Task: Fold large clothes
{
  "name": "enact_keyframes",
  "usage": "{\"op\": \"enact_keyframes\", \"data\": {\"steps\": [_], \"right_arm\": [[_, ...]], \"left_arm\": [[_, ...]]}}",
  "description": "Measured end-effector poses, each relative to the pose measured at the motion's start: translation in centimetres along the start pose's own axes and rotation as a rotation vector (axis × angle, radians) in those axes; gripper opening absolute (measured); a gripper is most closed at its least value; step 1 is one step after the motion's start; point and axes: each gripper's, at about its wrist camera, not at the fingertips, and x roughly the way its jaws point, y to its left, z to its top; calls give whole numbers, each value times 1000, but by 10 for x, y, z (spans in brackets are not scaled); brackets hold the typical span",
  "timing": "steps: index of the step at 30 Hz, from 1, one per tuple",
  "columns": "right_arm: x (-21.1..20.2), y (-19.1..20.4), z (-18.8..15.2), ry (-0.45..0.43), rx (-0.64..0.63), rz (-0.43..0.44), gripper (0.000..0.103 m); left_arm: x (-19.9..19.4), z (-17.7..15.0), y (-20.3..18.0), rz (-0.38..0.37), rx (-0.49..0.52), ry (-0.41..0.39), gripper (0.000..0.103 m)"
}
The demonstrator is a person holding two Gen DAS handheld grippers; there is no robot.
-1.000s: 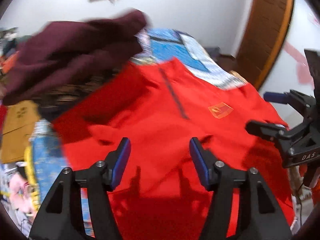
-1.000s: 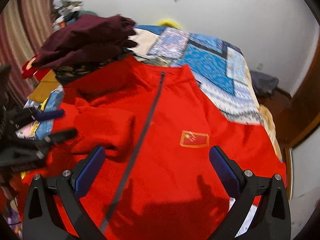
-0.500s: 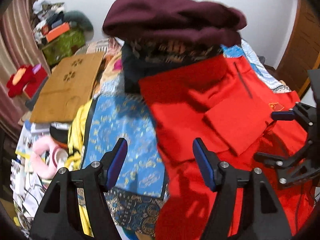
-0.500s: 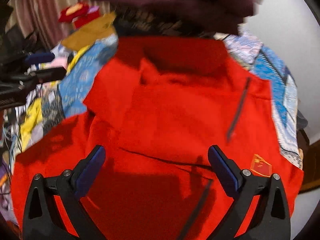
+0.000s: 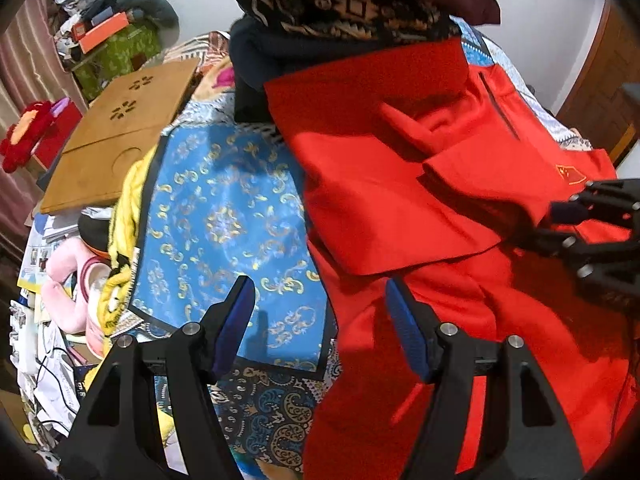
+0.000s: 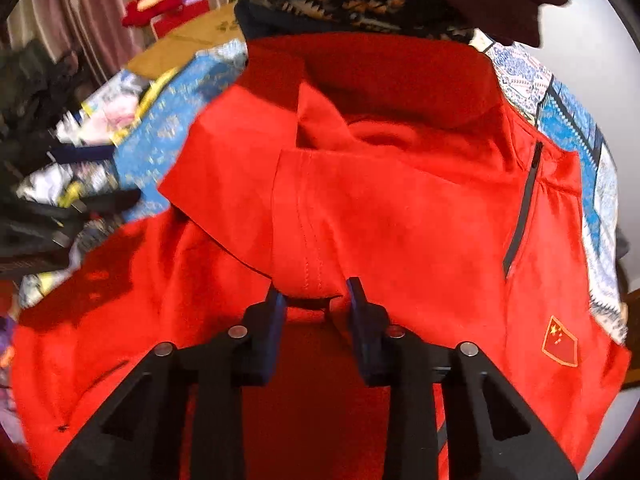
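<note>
A large red zip jacket (image 5: pixel 400 184) with a small flag patch (image 6: pixel 560 346) lies spread on a bed. One sleeve is folded across its front. My right gripper (image 6: pixel 314 292) has its jaws narrowed around the sleeve cuff (image 6: pixel 308 264), with cloth between the blue pads. It also shows at the right edge of the left wrist view (image 5: pixel 576 216). My left gripper (image 5: pixel 318 308) is open and empty, hovering over the jacket's left edge and the blue cloth.
A blue and gold patterned cloth (image 5: pixel 224 216) lies left of the jacket. A stack of folded dark clothes (image 5: pixel 352 12) sits at the jacket's collar end. A wooden board (image 5: pixel 116 136), yellow fabric and pink items lie further left.
My right gripper moved in and narrowed from wide open onto the sleeve cuff. My left gripper swung left, from over the jacket to its left edge.
</note>
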Motion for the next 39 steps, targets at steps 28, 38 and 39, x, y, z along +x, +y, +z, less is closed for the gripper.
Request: {"op": "enact_keyframes", "data": {"steps": [28, 38, 39], "right_arm": [[-150, -184, -46, -421, 607, -174, 12], [-99, -208, -122, -219, 740, -125, 12], [-95, -210, -129, -207, 758, -126, 12]], "left_arm": [[49, 24, -11, 63, -45, 64, 67], [50, 18, -19, 70, 8, 69, 67], [49, 17, -25, 74, 43, 66, 67]]}}
